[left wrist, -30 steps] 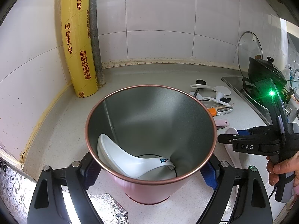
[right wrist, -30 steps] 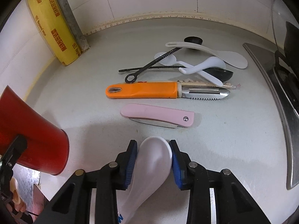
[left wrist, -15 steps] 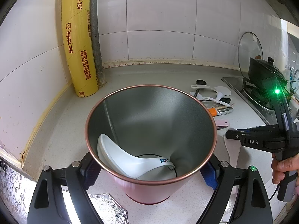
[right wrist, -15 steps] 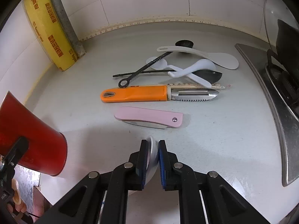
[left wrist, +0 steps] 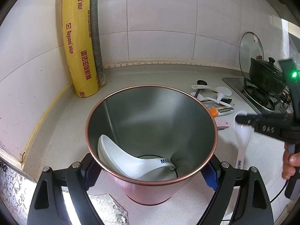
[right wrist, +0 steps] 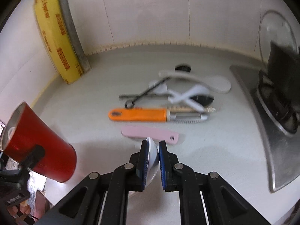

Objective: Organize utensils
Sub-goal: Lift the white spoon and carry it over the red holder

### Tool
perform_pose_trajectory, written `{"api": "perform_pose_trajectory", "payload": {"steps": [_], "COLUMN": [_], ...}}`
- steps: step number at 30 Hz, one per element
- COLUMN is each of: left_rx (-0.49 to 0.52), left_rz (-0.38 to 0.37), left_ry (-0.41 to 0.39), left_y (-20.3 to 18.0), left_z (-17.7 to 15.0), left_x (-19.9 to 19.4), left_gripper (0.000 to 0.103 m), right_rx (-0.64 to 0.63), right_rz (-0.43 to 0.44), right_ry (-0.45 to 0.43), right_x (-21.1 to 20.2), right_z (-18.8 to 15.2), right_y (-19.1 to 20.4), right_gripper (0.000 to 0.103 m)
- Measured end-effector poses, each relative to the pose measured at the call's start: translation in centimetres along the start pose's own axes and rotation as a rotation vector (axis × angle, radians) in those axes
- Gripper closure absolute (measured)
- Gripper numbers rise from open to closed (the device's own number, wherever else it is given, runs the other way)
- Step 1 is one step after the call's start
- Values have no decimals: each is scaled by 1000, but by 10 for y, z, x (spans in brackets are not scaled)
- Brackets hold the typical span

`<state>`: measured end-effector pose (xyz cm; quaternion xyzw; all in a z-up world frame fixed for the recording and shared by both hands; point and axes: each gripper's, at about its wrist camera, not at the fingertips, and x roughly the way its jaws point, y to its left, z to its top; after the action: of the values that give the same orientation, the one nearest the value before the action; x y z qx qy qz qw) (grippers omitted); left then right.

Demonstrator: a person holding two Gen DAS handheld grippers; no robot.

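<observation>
Right wrist view: a white spoon (right wrist: 152,151) is pinched by the right gripper (right wrist: 152,161); the cup (left wrist: 150,131) is clamped by the left gripper (left wrist: 150,170).

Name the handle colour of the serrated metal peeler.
Orange handle, clearest in the right wrist view.

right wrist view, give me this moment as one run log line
left tool: shut on red cup | right tool: shut on white spoon, off counter | in cup: one white spoon
</observation>
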<state>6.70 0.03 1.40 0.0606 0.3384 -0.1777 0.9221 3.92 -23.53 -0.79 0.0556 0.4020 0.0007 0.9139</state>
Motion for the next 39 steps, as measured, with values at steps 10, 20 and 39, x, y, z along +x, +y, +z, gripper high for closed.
{"api": "perform_pose_trajectory", "payload": {"steps": [10,20,39], "left_rx": [0,3,6], "left_rz": [0,-1,-5], "left_ry": [0,2,4], "left_y": [1,1,1], "left_z": [-1,-2,0], "left_x": [0,0,1], "left_gripper": [13,13,13], "right_rx": [-95,-219,-396], "right_rz": [-65,-14,193], "right_ry": [-204,-431,-343], "right_x": [-45,-93,-62], "right_z": [38,97,72], "right_y": [24,81,153], "right_gripper": [91,91,91]}}
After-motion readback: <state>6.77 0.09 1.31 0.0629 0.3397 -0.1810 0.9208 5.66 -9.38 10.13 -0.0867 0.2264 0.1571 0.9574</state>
